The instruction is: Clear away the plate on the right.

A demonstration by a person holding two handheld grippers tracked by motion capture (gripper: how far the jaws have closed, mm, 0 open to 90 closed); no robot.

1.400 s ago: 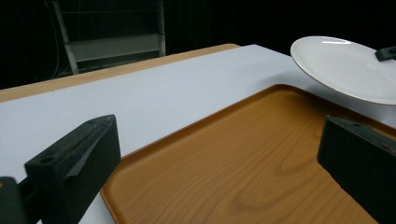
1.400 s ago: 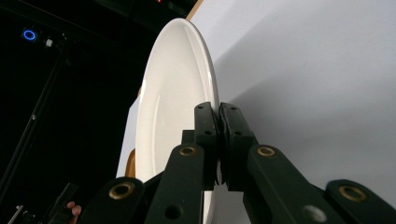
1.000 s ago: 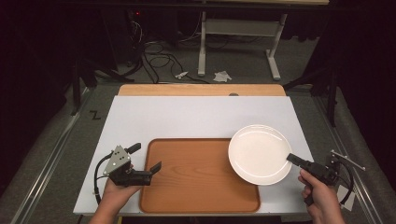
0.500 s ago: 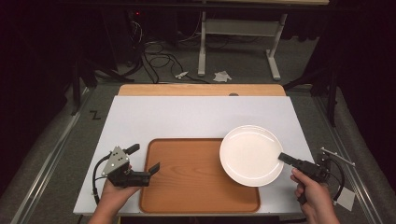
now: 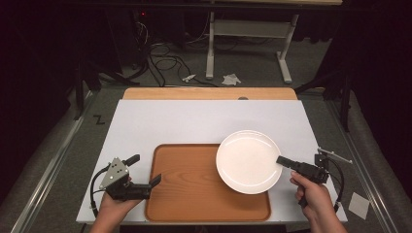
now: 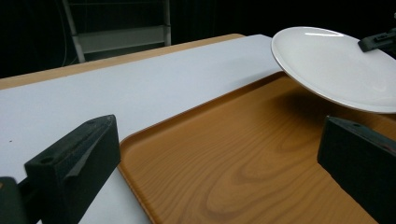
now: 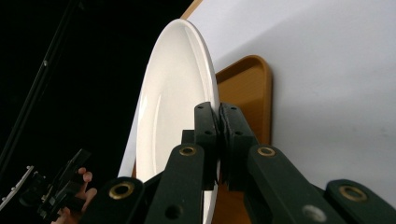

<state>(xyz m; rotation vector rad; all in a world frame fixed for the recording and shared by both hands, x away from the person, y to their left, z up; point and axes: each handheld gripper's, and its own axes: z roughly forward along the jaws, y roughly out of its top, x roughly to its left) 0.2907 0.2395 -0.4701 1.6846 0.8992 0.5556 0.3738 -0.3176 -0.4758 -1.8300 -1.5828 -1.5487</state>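
Observation:
A white plate (image 5: 248,161) hangs over the right part of the wooden tray (image 5: 189,194), held by its right rim. My right gripper (image 5: 281,160) is shut on that rim; in the right gripper view its jaws pinch the edge of the plate (image 7: 175,107). My left gripper (image 5: 144,174) rests at the tray's left edge with its jaws wide apart and nothing between them. The left gripper view looks across the tray (image 6: 233,158) toward the plate (image 6: 336,65), which hovers above the tray's far end and casts a shadow on it.
The tray lies on a white tabletop (image 5: 194,124) with a wooden strip (image 5: 209,93) along its far edge. Beyond the table, cables and a desk frame (image 5: 243,34) stand on the dark floor. A scrap of paper (image 5: 360,205) lies on the floor at the right.
My right gripper has carried the plate leftward, from the table's right side to above the tray's right part. The left gripper has stayed put.

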